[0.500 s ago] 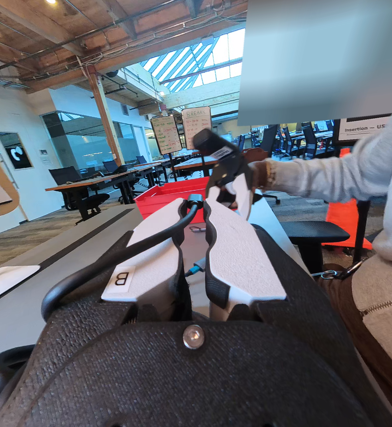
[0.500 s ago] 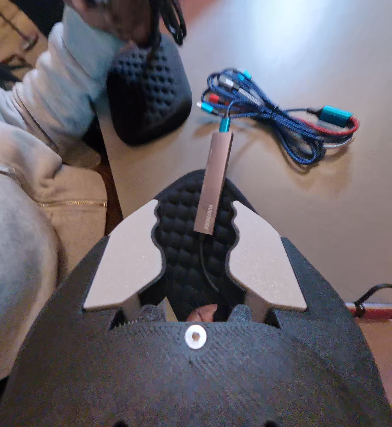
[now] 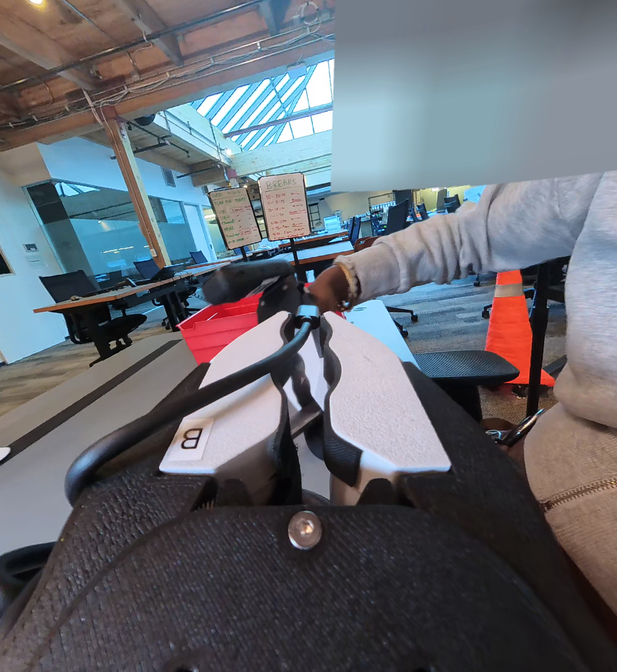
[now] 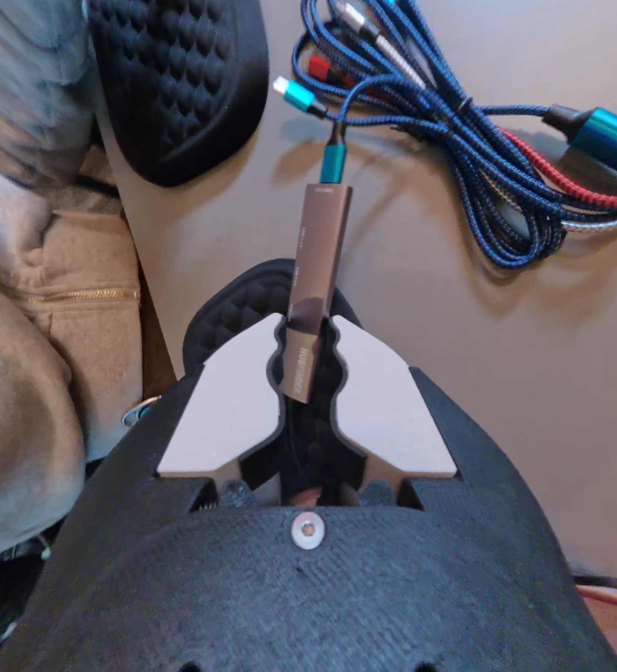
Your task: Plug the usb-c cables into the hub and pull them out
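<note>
The hub (image 4: 317,287), a slim bar of brushed brown-grey metal with flat faces and squared ends, stands out over the smooth beige table (image 4: 481,363), its near end nipped between the wavy inner edges of the right gripper (image 4: 307,320), whose flat, matte grey fingers (image 4: 234,400) are drawn in close on it. A teal metal usb-c plug (image 4: 332,163) sits in the hub's far end, and its blue braided cable (image 4: 390,87) runs back into a loose bundle of braided cables (image 4: 481,182), blue, red and silver, lying on the table just beyond. A second teal plug (image 4: 297,95) lies free beside the bundle. In the left wrist view the left gripper (image 3: 316,327), with grainy white fingers (image 3: 372,400) on a rough black woven-textured body, is nearly closed at its tips on the black moulded end of a smooth, round black cable (image 3: 234,381), which curves back over the left finger in a loop. Farther off a hand (image 3: 328,287) in a grey knit sleeve (image 3: 481,232) holds the other gripper near a red plastic bin (image 3: 223,327).
</note>
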The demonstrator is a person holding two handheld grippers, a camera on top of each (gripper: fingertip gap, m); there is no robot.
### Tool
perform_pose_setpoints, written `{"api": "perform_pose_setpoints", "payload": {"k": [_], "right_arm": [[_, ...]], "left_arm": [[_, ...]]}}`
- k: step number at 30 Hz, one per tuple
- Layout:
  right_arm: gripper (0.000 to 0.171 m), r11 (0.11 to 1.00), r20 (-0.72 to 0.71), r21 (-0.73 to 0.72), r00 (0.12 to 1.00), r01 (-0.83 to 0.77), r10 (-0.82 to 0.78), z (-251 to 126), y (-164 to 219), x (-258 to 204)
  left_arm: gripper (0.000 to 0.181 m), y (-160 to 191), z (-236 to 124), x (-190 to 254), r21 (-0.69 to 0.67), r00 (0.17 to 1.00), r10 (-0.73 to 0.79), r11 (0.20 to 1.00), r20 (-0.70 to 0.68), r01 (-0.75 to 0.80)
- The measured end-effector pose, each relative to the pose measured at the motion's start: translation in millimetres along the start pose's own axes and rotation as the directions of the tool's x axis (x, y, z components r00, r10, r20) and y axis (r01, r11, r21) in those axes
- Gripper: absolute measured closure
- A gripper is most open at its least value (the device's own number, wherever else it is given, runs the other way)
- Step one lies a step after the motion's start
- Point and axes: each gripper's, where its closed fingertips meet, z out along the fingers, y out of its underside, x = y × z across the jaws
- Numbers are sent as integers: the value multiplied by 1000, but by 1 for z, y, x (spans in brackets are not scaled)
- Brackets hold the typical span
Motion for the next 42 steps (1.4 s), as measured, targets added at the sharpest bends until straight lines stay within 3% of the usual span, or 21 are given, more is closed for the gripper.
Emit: {"api": "perform_pose_setpoints", "payload": {"k": [2, 3, 4, 6, 8, 11, 13, 16, 21, 28, 31, 36, 40, 42], "right_arm": [[151, 998, -106, 42, 994, 40, -35, -5, -5, -3], [152, 992, -224, 43, 969, 117, -104, -9, -8, -5], [152, 977, -372, -2, 907, 213, -198, -14, -8, -4], [152, 915, -612, -176, 688, 363, -391, -19, -4, -7], [152, 852, -685, -315, 520, 419, -509, -8, 8, -15], [152, 774, -756, -404, 298, 487, -583, -2, 11, -20], [152, 738, -753, -426, 247, 523, -610, 1, 11, -29], [151, 761, -744, -393, 308, 516, -593, 3, 14, -34], [150, 933, -620, -115, 709, 342, -336, 12, 12, -44], [146, 998, -387, -54, 922, -29, 6, 17, 16, -39], [147, 974, -186, -23, 959, -224, 216, 15, 12, -40], [155, 901, 157, -31, 888, -432, 432, 16, 7, -42], [161, 902, 263, -16, 868, -432, 421, 13, 7, -47], [162, 913, 221, 12, 892, -407, 394, 11, 7, -46]], "left_arm": [[167, -1, 0, 0, 6, 1000, 2, 1000, 8, -2], [167, -2, 0, 0, 8, 1000, 5, 1000, 14, -5], [167, -2, 0, 0, 10, 1000, 10, 1000, 23, -10], [167, -2, -1, 1, 15, 999, 18, 1000, 42, -19], [167, -1, -2, 2, 20, 998, 25, 999, 59, -26], [167, 0, -3, 7, 22, 997, 28, 999, 74, -30], [167, 1, -5, 12, 31, 996, 32, 999, 80, -34], [167, 2, -4, 18, 23, 997, 39, 999, 71, -41], [167, 5, -1, 20, 30, 998, 24, 999, 62, -26], [167, 16, 6, 27, 18, 1000, 2, 1000, 31, -2], [167, 20, 9, 29, -6, 1000, 9, 1000, 19, -9], [167, 22, 9, 29, -11, 1000, 3, 1000, 15, -3], [167, 23, 9, 28, -8, 1000, -3, 1000, 15, 3], [168, 22, 8, 27, -3, 1000, 0, 1000, 21, 0]]}}
